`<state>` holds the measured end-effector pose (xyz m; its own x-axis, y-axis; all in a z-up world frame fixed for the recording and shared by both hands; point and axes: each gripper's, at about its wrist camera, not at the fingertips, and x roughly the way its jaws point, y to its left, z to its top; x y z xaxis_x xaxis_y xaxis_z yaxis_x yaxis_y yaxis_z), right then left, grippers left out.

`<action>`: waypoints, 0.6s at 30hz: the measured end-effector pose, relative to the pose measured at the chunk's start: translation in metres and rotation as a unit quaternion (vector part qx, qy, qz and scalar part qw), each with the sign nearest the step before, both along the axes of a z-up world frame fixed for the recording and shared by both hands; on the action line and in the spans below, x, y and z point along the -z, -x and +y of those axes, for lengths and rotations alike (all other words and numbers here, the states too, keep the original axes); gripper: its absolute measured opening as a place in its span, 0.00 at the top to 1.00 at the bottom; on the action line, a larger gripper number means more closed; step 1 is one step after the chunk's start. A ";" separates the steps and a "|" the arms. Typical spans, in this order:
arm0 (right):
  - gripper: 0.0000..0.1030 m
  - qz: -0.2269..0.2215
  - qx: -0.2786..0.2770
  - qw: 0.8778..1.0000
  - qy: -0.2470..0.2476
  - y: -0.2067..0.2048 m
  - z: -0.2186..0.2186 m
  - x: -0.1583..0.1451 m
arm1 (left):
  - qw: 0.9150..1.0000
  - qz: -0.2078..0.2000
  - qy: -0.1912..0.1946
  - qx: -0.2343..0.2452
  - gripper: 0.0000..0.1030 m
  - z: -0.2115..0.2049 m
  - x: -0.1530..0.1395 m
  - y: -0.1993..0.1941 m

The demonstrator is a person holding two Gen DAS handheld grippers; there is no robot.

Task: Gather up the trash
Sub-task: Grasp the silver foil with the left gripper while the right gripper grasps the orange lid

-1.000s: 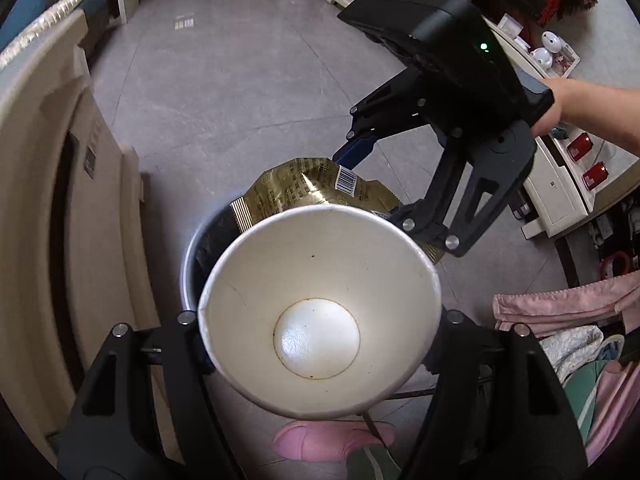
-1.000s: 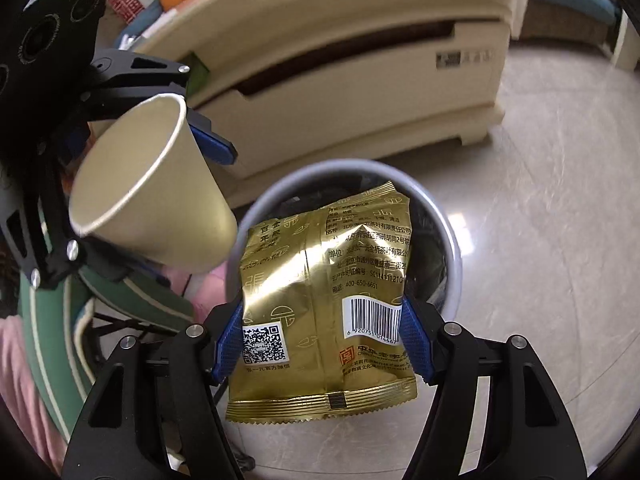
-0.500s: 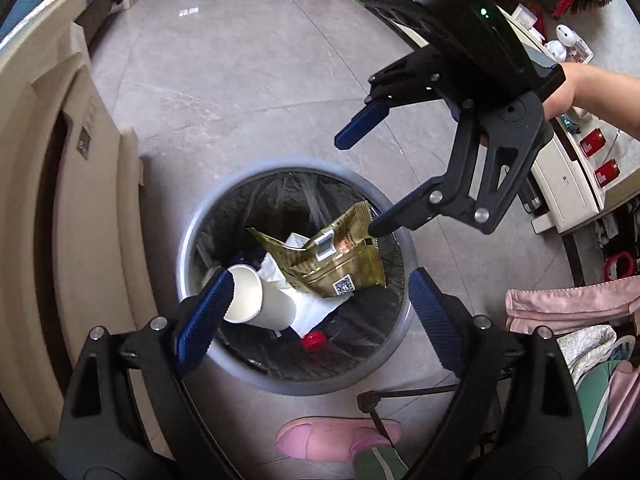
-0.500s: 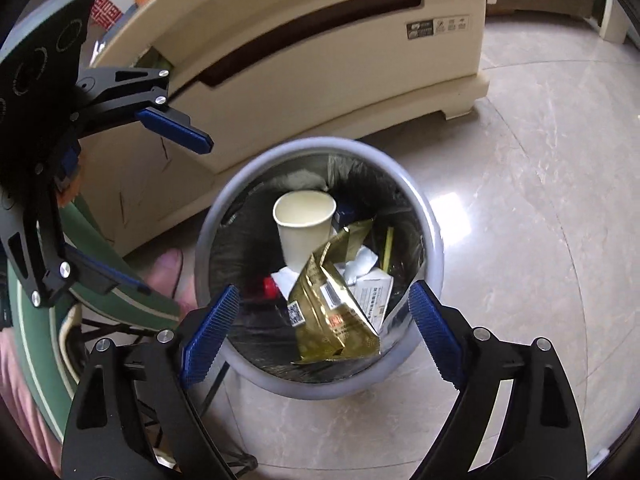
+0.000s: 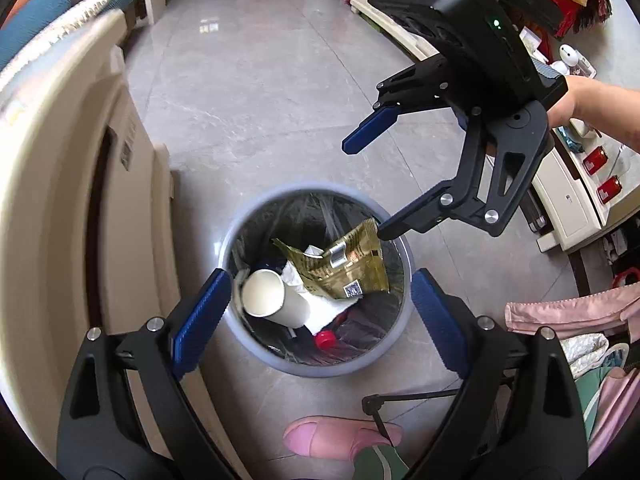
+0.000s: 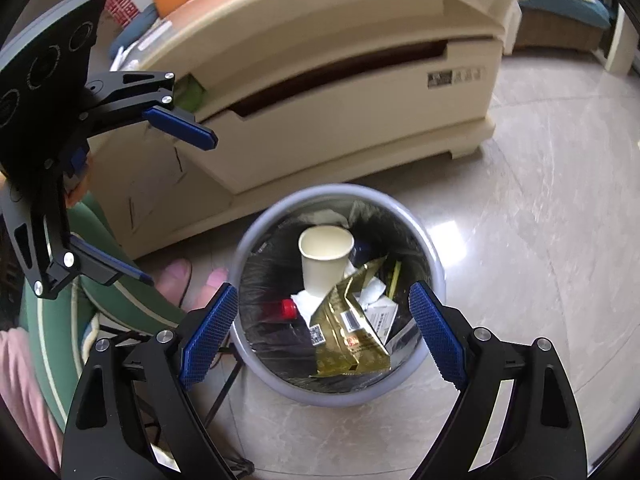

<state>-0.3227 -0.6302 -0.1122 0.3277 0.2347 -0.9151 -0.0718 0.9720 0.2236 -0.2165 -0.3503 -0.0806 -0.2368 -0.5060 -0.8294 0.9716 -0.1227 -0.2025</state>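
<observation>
A grey bin (image 5: pixel 320 370) lined with a black bag stands on the floor below both grippers. Inside it a white paper cup (image 5: pixel 272 300) lies on its side, touching a gold snack wrapper (image 5: pixel 352 268), white paper and a red bottle cap (image 5: pixel 324 338). My left gripper (image 5: pixel 320 320) hangs open above the bin with nothing between its blue pads. My right gripper (image 5: pixel 366 190) is open and empty above the bin's far rim. In the right wrist view the bin (image 6: pixel 340 190), the cup (image 6: pixel 324 260) and the wrapper (image 6: pixel 348 340) lie under my open right gripper (image 6: pixel 323 336); my left gripper (image 6: pixel 176 208) is at the left.
A cream cabinet (image 6: pixel 340 100) stands close beside the bin. A pink slipper (image 5: pixel 340 438) and a thin black stand leg (image 5: pixel 400 400) are near the bin's front. Pink cloth (image 5: pixel 568 312) and a low white unit (image 5: pixel 576 200) sit at the right. Grey tiled floor (image 5: pixel 260 80) extends beyond.
Both grippers opened: the left let go of the paper cup, the right of the gold wrapper, and both items dropped into the bin. Both grippers have since risen.
</observation>
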 end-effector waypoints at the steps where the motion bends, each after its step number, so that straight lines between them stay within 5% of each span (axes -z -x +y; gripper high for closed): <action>1: 0.15 -0.005 -0.004 1.000 0.002 -0.002 0.002 -0.007 | 1.000 -0.001 0.006 -0.004 0.14 0.003 -0.008 -0.002; 9: 0.15 -0.066 -0.047 0.997 0.019 -0.030 0.031 -0.077 | 0.997 -0.047 0.054 -0.038 0.14 0.052 -0.070 -0.022; 18: 0.13 -0.139 -0.162 0.977 0.018 -0.106 0.123 -0.147 | 0.980 -0.104 0.055 -0.160 0.08 0.182 -0.112 -0.090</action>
<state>-0.2166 -0.5069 0.0350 0.4778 0.3363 -0.8115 -0.4301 0.8951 0.1177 -0.1266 -0.1680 0.0313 0.1168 -0.6160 -0.7790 0.9827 0.1849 0.0011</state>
